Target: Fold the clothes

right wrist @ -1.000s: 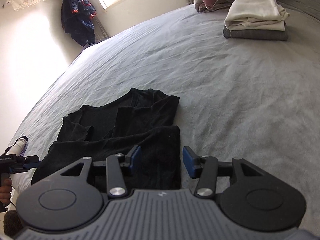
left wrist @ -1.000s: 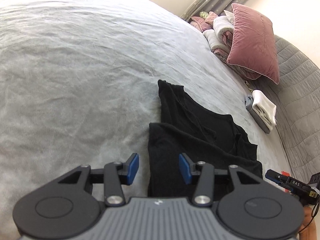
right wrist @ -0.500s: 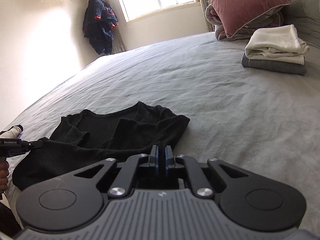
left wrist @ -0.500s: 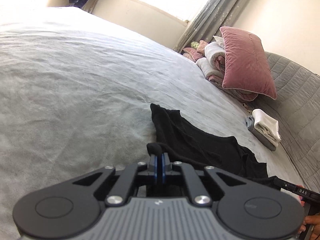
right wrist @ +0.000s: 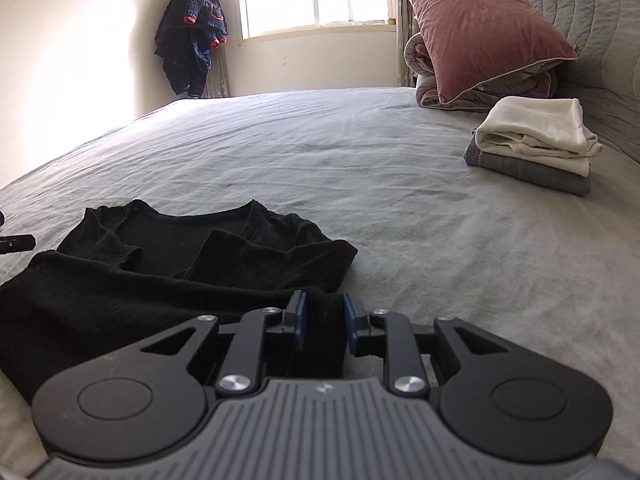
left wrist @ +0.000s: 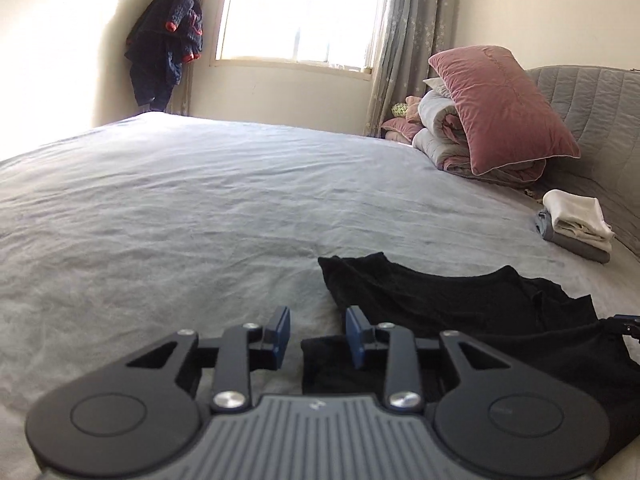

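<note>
A black shirt (left wrist: 460,300) lies partly folded on the grey bed sheet (left wrist: 200,200), its near hem doubled toward me. My left gripper (left wrist: 318,332) hovers low over the shirt's near left corner. Its jaws are opening, and that corner lies loose between and under the blue pads. In the right wrist view the same shirt (right wrist: 160,280) spreads to the left. My right gripper (right wrist: 325,320) is at its near right corner, jaws opening, with a fold of black cloth in the gap.
A folded white and grey stack (right wrist: 532,148) sits on the bed (right wrist: 400,200) at the right, by the grey headboard (right wrist: 600,40). Behind it, a pink pillow (left wrist: 504,108) leans on rolled bedding. A dark jacket (left wrist: 166,48) hangs beside the window.
Both grippers closed on the shirt's near corners half a second ago and have now parted their jaws. Both views have rolled level and tipped up toward the window.
</note>
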Demonstrator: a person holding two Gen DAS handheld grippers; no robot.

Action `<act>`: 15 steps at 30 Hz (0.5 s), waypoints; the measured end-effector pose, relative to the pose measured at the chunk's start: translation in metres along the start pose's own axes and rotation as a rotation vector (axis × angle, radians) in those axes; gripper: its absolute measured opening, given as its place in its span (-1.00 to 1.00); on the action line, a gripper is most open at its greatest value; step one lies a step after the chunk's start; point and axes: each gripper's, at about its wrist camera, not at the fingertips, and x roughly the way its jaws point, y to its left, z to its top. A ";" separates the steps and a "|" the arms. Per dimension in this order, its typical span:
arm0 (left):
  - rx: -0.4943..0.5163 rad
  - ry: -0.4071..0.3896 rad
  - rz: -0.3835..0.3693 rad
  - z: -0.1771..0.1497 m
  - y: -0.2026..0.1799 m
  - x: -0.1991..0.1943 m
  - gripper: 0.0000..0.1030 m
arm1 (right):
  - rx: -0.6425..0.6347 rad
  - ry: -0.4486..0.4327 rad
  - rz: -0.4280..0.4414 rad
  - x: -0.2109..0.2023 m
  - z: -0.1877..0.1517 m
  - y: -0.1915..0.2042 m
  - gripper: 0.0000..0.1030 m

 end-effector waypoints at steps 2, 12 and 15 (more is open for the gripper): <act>0.056 -0.007 -0.065 0.000 -0.016 -0.006 -0.30 | -0.025 -0.035 0.027 -0.007 0.001 0.013 -0.06; 0.332 0.122 -0.165 -0.038 -0.073 0.023 -0.19 | -0.266 0.070 0.181 0.011 -0.019 0.088 0.03; 0.234 0.135 -0.173 -0.036 -0.044 0.021 -0.14 | -0.201 0.061 0.201 0.007 -0.022 0.067 0.16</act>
